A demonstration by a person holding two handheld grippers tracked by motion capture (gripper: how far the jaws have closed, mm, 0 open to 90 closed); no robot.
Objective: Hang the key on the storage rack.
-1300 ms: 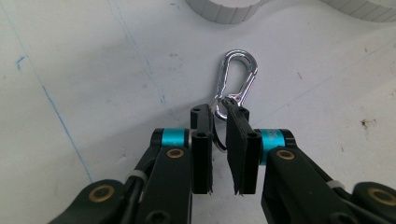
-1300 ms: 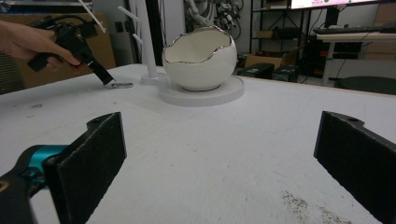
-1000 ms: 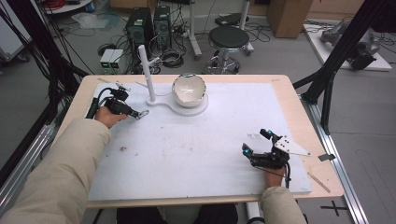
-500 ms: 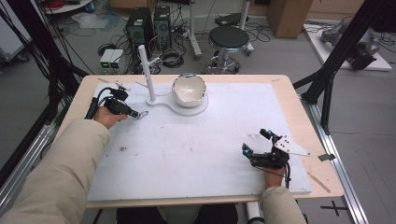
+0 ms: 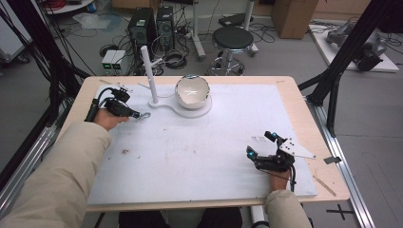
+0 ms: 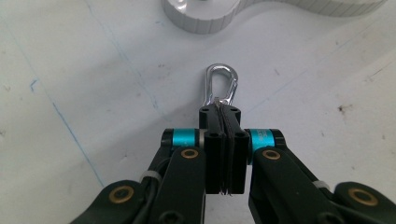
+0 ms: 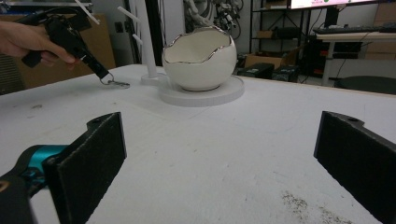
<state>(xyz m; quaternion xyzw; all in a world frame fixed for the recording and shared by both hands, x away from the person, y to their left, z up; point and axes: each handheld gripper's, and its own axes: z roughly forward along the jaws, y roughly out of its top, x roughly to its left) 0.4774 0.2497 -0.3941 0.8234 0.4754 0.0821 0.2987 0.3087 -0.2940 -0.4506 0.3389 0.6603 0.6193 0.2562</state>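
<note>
I see a scuffed white mat (image 5: 199, 156) on the wooden table (image 5: 304, 114), with a stool (image 5: 233, 38) and cables on the floor behind. My left gripper (image 5: 134, 113) pinches a silver carabiner (image 6: 220, 86) by its end, low over the mat near the white stand (image 5: 190, 108) holding an eggshell bowl (image 5: 192, 91). My right gripper (image 5: 260, 147) rests near-right, jaws spread wide; the stand's post is cut off in its view.

High view looks down over the table (image 5: 294, 109); left gripper view hovers close above it; right gripper view skims it, sharing the bowl (image 5: 192, 90) (image 7: 200, 57).
</note>
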